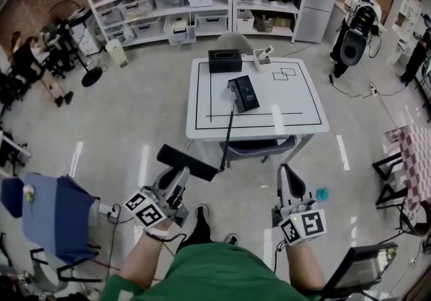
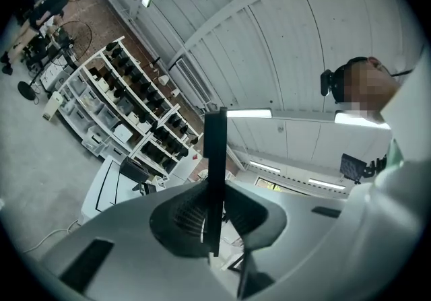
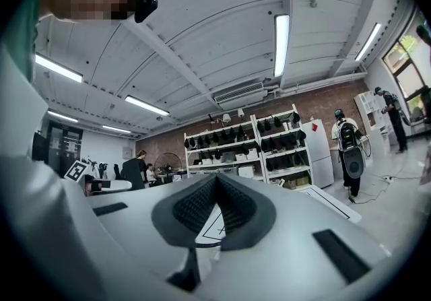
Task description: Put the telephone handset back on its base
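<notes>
The left gripper is squeezed shut on the black telephone handset. In the left gripper view, the handset stands thin and dark between the 2 jaws, and both pads press on it. The handset is up in the air, well apart from the white table. It is at about 7 o'clock from the base. The base lies near the middle of the table. A black cord runs from the base down over the table's near edge toward the handset. The right gripper is at 5 o'clock from the base. Its jaws are closed together with nothing in them. A black box sits at 11 o'clock from the base.
</notes>
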Available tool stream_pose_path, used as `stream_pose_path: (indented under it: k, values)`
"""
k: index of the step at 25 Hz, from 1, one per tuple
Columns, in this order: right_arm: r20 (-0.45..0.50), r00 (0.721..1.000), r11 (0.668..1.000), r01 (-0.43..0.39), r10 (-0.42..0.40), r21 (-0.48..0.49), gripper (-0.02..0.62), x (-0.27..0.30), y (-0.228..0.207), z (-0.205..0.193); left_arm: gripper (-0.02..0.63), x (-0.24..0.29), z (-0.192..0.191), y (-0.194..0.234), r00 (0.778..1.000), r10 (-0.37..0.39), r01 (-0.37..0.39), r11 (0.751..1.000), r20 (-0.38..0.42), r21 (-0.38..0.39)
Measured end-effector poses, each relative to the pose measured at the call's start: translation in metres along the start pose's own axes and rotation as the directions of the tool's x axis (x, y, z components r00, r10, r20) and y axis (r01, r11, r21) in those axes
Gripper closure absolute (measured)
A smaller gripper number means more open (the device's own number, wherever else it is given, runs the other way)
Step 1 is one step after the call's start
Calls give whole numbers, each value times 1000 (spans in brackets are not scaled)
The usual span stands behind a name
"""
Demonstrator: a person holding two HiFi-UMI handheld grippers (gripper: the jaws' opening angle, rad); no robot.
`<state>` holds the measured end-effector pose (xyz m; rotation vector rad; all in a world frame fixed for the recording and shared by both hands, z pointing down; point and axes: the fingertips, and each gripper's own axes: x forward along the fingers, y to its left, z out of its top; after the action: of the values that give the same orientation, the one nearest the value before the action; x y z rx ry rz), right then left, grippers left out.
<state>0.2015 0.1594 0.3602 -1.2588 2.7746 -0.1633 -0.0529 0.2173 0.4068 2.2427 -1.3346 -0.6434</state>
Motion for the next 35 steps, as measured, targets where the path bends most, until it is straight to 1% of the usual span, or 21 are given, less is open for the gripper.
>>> stream_pose_path:
  k: [6, 9, 13, 16, 21, 25, 31, 35]
  values:
    - [-27, 999, 999, 46, -47, -12, 575, 50, -2, -13, 525, 24, 17, 45, 999, -44, 43, 998, -23, -41]
    - [-26, 997, 997, 78, -79, -24, 575, 78, 0, -10, 525, 35, 34, 72, 997, -66, 64, 996, -34, -60]
    - [-19, 992, 991, 124, -125, -53, 575, 112, 4, -2, 525, 56, 60, 103, 992, -119, 115, 990, -37, -79]
    - [-32, 986, 985, 159, -161, -66, 575, 135, 7, -8, 525, 71, 71, 125, 986, -161, 156, 983, -48, -101]
    - [-59, 973, 971, 219, -225, -92, 575, 167, 14, -20, 525, 87, 78, 165, 974, -212, 198, 968, -79, -155]
    - [-78, 960, 957, 258, -269, -133, 575, 184, 17, -28, 525, 97, 79, 193, 968, -230, 209, 960, -100, -188]
    - [-102, 948, 945, 282, -301, -162, 575, 201, 14, -32, 525, 117, 79, 215, 961, -248, 218, 951, -123, -218]
    - [-100, 946, 943, 292, -310, -161, 575, 212, -3, -40, 525, 137, 72, 225, 956, -256, 221, 949, -142, -224]
